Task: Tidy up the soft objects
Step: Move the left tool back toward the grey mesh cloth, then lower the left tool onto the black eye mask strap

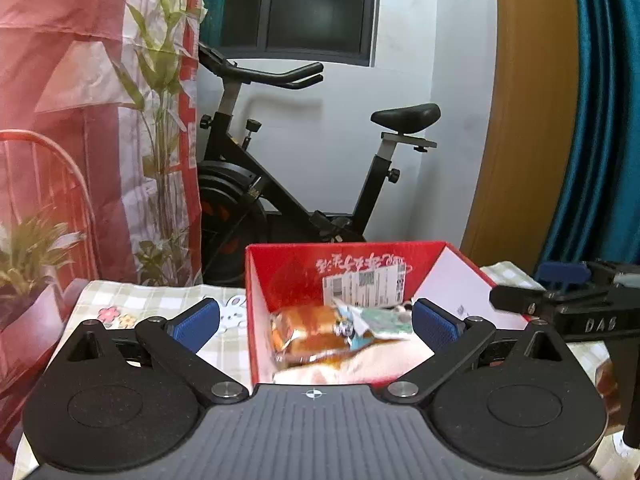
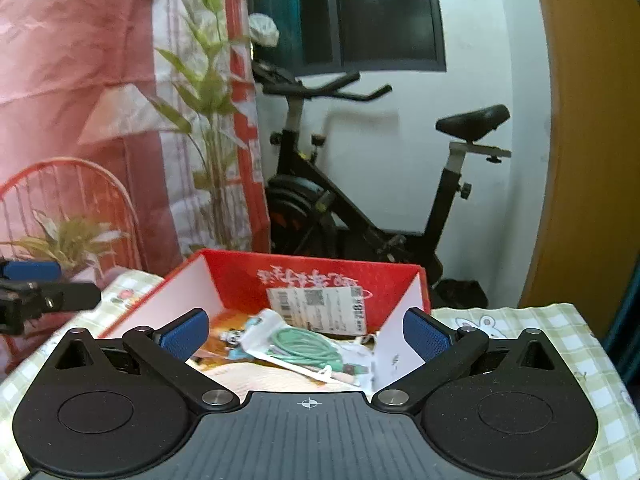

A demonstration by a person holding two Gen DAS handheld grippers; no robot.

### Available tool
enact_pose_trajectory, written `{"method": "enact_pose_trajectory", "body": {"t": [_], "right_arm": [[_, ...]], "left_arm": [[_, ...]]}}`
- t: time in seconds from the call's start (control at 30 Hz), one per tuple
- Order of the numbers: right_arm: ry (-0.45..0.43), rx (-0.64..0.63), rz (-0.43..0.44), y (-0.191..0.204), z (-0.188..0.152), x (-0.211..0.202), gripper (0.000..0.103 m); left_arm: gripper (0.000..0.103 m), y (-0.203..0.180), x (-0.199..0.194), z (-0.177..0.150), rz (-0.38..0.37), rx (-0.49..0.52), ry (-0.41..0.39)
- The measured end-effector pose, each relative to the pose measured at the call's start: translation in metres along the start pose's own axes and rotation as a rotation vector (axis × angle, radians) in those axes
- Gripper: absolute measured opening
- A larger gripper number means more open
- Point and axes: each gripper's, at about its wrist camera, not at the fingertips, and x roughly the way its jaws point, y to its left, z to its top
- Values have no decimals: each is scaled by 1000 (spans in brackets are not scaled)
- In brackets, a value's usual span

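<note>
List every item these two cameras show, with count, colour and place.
box: one, red outside, white inside walls, on the table.
bread packet: one, orange-brown, in the box, left side.
cable packet: one, clear with a mint-green cable, in the box beside the bread.
tablecloth: one, green-and-white check, under the box.
exercise bike: one, black, against the white wall behind.
plants: two, green, left of the bike.
chair: one, red wire, far left.
curtain: one, teal, far right.
left tool: one, black with blue pads, open, empty.
right tool: one, same, open, empty.

A snack packet (image 1: 308, 334) and cable pouch (image 2: 304, 346) lie in the box (image 1: 280, 276) on the table (image 2: 520, 324).
</note>
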Motion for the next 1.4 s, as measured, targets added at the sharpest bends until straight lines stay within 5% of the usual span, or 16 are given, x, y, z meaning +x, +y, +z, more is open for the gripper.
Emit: {"method": "enact_pose_trajectory", "body": {"t": [0.3, 0.67, 0.83, 1.4], "right_arm": [[-18, 81, 31, 5, -29, -35, 103], [-9, 26, 47, 22, -78, -56, 103], [48, 58, 94, 21, -102, -56, 103], [263, -37, 36, 39, -167, -38, 103]], "left_arm": [[103, -3, -35, -37, -2, -7, 0], [103, -8, -41, -82, 22, -5, 76], [103, -8, -36, -101, 16, -19, 120], [103, 0, -15, -145, -2, -61, 283]]}}
